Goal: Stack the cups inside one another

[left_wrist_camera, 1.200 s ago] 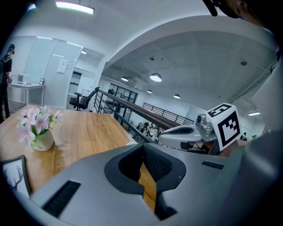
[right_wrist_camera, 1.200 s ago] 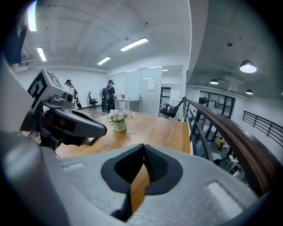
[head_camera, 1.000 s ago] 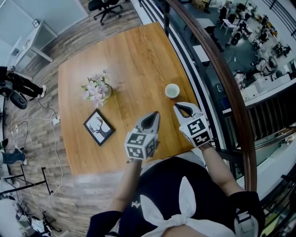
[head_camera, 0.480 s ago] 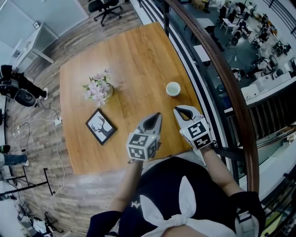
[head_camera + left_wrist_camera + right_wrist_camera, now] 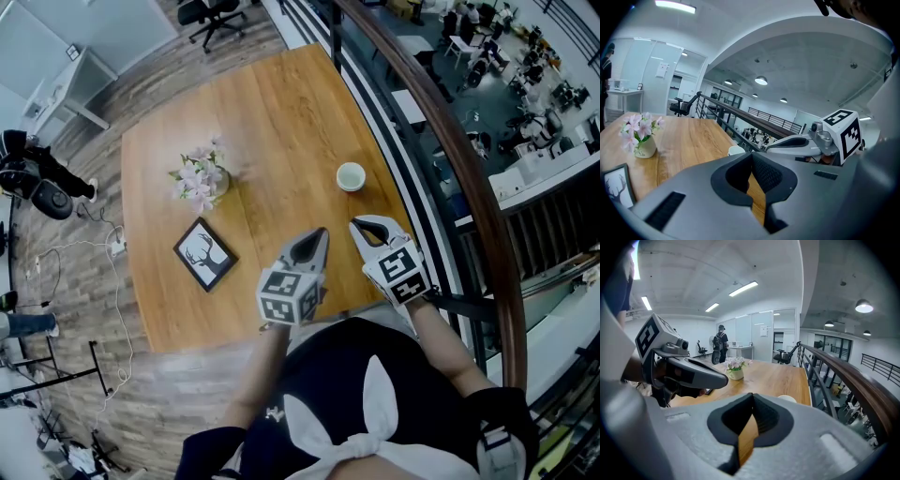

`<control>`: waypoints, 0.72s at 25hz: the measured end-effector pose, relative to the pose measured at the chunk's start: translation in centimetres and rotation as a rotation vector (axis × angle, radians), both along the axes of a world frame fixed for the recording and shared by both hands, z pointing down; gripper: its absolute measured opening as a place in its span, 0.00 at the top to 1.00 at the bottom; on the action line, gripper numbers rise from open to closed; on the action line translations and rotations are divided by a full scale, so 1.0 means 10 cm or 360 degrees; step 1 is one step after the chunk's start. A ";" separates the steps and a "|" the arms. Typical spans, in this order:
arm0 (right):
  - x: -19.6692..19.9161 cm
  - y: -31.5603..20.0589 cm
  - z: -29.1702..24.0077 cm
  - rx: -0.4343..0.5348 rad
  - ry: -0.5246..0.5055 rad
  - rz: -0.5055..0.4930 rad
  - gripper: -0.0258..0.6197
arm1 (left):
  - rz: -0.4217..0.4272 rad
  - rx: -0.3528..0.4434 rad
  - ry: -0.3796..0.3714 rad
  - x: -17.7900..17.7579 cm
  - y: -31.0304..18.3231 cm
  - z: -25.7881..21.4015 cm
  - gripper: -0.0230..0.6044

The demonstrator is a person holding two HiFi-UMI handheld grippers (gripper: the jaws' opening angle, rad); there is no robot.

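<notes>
Hand-held gripper, right [image 5: 360,225]: jaws are pressing fully together with nothing between them, and it is hovering over the near edge of the worktop [image 5: 281,122], pointing toward the cup.

Hand-held gripper, left [image 5: 318,233]: jaws are likewise meeting, empty, and it is hanging just beside the right one over the same near edge.

Cup [image 5: 351,176]: white, upright, standing alone close to the right edge of the worktop, ahead of the right gripper and apart from it. No second cup is showing in any view. Whether another is already nested inside cannot be told.

Flower vase [image 5: 199,181]: sitting toward the left edge, well apart from the cup.

Picture frame [image 5: 203,255]: lying flat near the near left corner.

Railing [image 5: 441,131]: running just beyond the right edge, with a drop to a lower floor behind it.

Hazards, as judged:
- Jaws are standing shut, so an approach without opening them would be shoving the cup rather than gripping it.
- The cup is sitting close to the right edge, so a push that way could be sending it off the worktop and past the railing.
- The rim looks thin and glossy, so an off-centre pinch could be tipping it.
</notes>
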State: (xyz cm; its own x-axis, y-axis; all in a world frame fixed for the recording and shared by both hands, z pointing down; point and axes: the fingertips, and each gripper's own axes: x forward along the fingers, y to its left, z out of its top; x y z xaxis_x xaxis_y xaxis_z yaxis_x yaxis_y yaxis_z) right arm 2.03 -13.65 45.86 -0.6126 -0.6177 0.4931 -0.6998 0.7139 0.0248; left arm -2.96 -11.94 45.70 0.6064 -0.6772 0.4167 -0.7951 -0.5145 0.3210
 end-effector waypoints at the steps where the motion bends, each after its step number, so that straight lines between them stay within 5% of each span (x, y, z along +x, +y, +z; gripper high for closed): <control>1: -0.01 0.02 -0.01 -0.0009 -0.0001 -0.0004 0.96 | 0.0004 0.0003 0.0001 0.01 0.01 0.01 0.93; 18: 0.05 0.10 0.03 -0.0006 0.0006 -0.0019 0.96 | -0.0020 -0.0001 0.0021 0.05 0.09 0.10 0.93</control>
